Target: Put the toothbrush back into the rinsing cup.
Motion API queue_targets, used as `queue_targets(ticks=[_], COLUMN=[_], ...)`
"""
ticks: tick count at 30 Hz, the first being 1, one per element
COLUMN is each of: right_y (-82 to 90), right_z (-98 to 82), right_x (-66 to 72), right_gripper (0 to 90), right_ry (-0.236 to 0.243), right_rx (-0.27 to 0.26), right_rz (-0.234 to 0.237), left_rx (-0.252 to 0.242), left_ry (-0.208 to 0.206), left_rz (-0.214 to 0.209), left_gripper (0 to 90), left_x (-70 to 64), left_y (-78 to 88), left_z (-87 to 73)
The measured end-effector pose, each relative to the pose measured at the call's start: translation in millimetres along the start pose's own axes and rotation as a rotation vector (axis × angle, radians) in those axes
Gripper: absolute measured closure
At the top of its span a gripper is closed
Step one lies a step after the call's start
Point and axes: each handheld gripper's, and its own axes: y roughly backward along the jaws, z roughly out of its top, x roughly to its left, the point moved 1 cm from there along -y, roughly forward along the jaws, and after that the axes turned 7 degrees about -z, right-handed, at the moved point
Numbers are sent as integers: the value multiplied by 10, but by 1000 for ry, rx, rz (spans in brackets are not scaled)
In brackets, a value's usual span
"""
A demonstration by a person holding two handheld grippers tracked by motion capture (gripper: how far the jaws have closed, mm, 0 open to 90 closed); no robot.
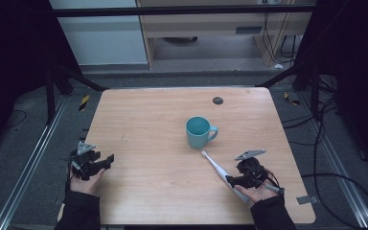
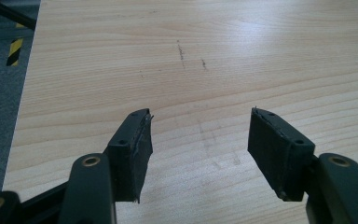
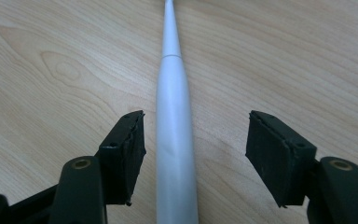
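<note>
Toothbrush [image 3: 173, 130] lies lengthwise between the spread, non-gripping right gripper [image 3: 196, 154] pads, head pointed toward the mug [image 1: 199, 132].

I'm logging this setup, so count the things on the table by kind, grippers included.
Mug, teal: 1
Electric toothbrush, white: 1
Hand-held grippers: 2, left gripper and right gripper, both open
Dark round disc near the far edge: 1
Total: 5

- Table [image 1: 148, 120]: showing pale wood grain, smooth, shining faintly, bearing a few dark scuffs.
- Toothbrush [image 3: 172, 140]: looking like smooth white plastic, slightly glossy.
- Mug [image 1: 199, 132]: appearing glazed, teal, glossy.
- Pads [image 3: 272, 154]: looking matt black, rough-edged.
</note>
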Motion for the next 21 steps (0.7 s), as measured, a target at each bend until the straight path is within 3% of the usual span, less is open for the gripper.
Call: queue_targets(ticks=[5, 13, 14, 21], right_y=[-31, -49, -64, -111], right_z=[75, 150, 156, 156], right_x=[24, 38, 33, 68], right_gripper=[385, 431, 442, 471], right_ry=[29, 65, 74, 98], right_rx=[51, 92, 117, 164], right_rz=[-11, 23, 37, 39], left_rx=[1, 9, 11, 15], left_ry=[-5, -8, -7, -9], left_rz=[-5, -10, -11, -16], left_gripper=[387, 385, 384, 383], left_x=[-11, -3, -10, -16], left_y=[-2, -17, -21, -26], left_z=[3, 6, 4, 10])
